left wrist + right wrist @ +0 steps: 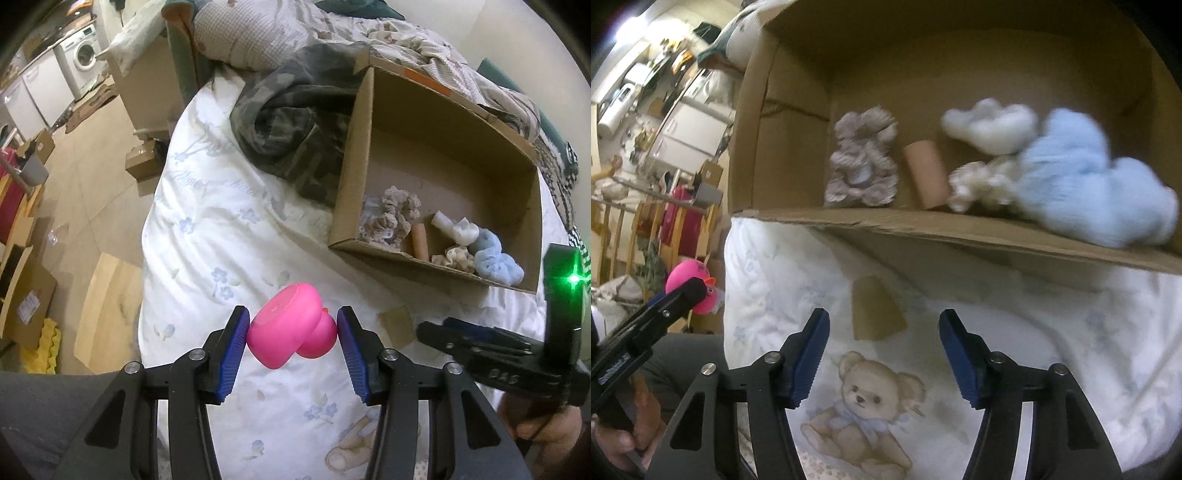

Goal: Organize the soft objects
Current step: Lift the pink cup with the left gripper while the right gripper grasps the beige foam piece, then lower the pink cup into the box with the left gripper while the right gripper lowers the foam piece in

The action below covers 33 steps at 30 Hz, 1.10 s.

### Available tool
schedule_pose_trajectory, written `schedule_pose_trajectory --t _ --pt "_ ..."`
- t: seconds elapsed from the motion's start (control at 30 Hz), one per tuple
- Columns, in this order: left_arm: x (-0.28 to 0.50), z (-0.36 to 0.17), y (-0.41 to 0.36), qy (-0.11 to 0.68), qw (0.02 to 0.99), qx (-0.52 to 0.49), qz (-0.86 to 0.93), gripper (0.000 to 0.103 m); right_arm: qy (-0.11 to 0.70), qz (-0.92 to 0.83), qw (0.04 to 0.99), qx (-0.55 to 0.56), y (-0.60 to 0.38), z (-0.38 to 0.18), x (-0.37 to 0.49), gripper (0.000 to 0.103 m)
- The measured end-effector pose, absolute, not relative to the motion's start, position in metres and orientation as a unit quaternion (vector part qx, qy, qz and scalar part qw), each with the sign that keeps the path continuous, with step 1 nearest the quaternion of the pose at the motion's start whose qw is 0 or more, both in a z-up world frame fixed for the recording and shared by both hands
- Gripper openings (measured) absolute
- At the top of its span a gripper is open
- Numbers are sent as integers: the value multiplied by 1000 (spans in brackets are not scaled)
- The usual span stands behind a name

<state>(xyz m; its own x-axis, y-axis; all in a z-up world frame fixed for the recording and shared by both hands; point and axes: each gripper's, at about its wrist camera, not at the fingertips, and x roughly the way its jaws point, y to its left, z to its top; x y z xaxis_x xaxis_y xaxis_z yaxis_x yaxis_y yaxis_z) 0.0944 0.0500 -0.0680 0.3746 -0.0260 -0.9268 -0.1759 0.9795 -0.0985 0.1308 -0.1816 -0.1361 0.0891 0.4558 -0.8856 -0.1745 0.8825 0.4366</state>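
My left gripper (292, 332) is shut on a pink rubber duck (288, 328) and holds it above the white bedsheet (207, 229). The duck also shows in the right wrist view (690, 284), at the far left. A cardboard box (354, 155) lies on the bed to the right. It holds a beige scrunchie (395, 218), a peach tube (420, 242), a white soft piece (458, 227) and a light blue fluffy item (496, 258). My right gripper (882, 332) is open and empty, just in front of the box's near wall (923, 225).
A camouflage garment (291, 125) lies left of the box. A small cardboard scrap (875, 310) lies on the sheet in front of the box. Rumpled bedding (424, 48) lies behind the box. The bed's left edge drops to a floor with boxes (29, 295).
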Motion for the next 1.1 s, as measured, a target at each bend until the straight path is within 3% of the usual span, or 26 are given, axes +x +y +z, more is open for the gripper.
schedule_pose_trajectory --t 0.07,0.13,0.2,0.37,1.1 --pt "95 -70 52 559 823 -92 47 46 644 220 726 93 -169 -144 132 66" --pt "95 -71 51 560 822 -90 48 46 650 220 724 75 -159 -153 131 59" --pt "95 -71 49 560 822 -89 48 46 654 222 721 54 -152 -159 129 37" --pt "96 -73 44 563 821 -84 42 46 642 227 731 40 -152 -153 123 16" --pt "99 -53 3 532 845 -57 16 46 568 222 783 123 -222 -58 88 15"
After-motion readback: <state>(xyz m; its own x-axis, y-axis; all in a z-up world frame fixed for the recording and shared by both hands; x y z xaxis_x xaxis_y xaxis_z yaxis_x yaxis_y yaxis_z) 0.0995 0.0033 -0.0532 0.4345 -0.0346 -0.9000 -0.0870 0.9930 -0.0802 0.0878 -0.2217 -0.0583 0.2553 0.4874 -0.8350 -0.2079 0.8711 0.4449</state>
